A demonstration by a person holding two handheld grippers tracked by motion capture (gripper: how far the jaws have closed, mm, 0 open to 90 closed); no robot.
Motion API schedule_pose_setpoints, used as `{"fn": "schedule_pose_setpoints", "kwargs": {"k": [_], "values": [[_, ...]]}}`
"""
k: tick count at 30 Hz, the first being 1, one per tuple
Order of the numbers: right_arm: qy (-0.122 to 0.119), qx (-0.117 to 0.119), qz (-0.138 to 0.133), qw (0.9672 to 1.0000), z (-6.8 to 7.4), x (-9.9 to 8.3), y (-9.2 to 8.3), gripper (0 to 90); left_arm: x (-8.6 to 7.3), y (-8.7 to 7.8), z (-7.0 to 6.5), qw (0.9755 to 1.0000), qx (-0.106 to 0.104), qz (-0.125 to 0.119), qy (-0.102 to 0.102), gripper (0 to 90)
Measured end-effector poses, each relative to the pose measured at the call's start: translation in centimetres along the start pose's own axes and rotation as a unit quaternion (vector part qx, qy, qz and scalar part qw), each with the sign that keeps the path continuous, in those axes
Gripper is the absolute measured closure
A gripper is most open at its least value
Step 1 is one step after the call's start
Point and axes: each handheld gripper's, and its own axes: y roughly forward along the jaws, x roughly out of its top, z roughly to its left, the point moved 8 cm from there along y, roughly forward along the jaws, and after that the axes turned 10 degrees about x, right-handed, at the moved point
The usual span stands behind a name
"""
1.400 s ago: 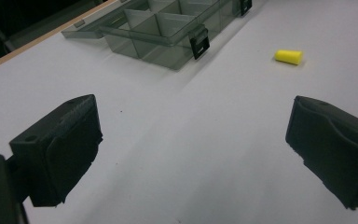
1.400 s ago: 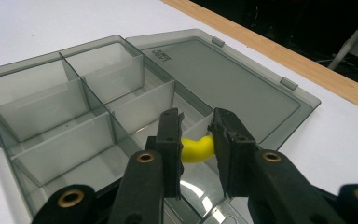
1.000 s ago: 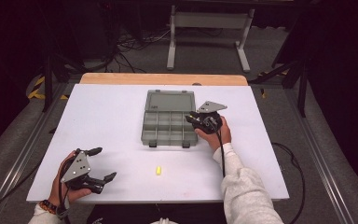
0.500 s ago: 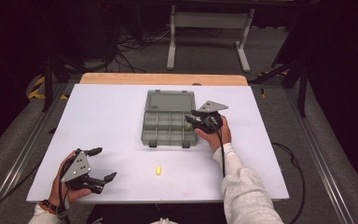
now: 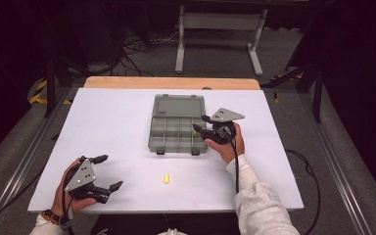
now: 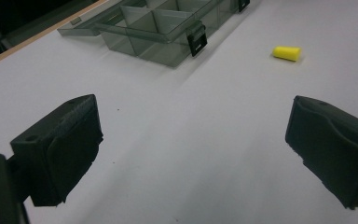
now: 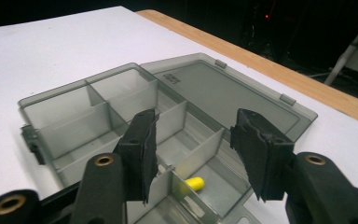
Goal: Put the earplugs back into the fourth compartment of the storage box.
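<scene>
The right gripper [image 5: 199, 123] has just been opening its jaws over the box [image 5: 177, 123]; a yellow plug [image 7: 195, 183] lies loose in the compartment beneath them, unheld.

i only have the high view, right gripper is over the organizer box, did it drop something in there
Observer: Yes. In the right gripper view a yellow earplug lies in a compartment of the organizer box, below the right gripper, whose jaws have just been opening and have nothing between them.
Operator: which compartment
Observer: One at the box's edge nearest that gripper, beside a divider wall.
Operator: is the left gripper anywhere near the other plug
Observer: The left gripper is open over bare table, and the second yellow earplug lies on the white table ahead of it, well beyond its jaw tips.
</scene>
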Motion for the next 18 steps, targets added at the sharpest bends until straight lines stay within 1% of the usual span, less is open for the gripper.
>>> {"fn": "schedule_pose_setpoints", "kwargs": {"k": [2,4,6,11,18], "values": [[-0.005,0.005,-0.004,1.0000,0.6,0.2,-0.2,46.4,0.0,0.0,0.0,1.0000,0.000,0.000,0.000,4.6],[-0.008,0.008,-0.007,0.9999,1.0,0.3,-0.4,43.4,0.0,-0.1,0.0,1.0000,0.001,0.000,0.001,4.6],[-0.012,0.017,-0.015,0.9997,1.5,0.6,-0.6,41.4,0.0,-0.1,0.1,1.0000,0.001,-0.002,-0.001,4.6],[-0.024,0.020,-0.022,0.9993,2.5,1.0,-1.1,39.0,0.1,-0.1,0.1,1.0000,0.002,-0.002,0.000,4.6],[-0.034,0.029,-0.024,0.9987,3.6,1.2,-1.5,35.8,0.1,-0.2,0.0,1.0000,0.001,-0.001,0.002,4.6]]}}
